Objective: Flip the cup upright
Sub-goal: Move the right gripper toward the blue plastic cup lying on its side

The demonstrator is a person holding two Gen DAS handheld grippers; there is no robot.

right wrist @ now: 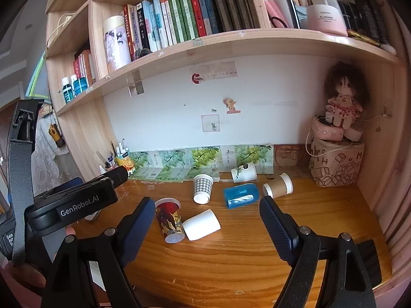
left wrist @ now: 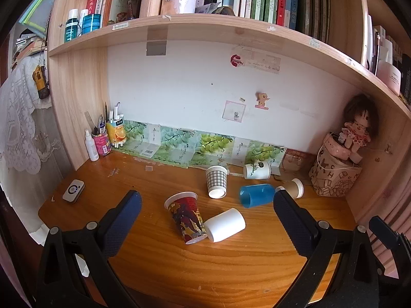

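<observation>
Two hand-held grippers hover above tabletop, side by side: left hand-held gripper wide, empty; right hand-held gripper wide, empty. Six cups on their sides; red printed cup touches white cup.

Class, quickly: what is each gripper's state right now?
Left gripper: open, holding nothing.
Right gripper: open, holding nothing.

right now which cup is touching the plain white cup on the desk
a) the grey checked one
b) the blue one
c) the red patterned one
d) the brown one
c: the white cup lies on its side with its end against the base of the red patterned cup, while the blue cup, grey checked cup and brown cup lie apart, farther back on the desk.
</observation>
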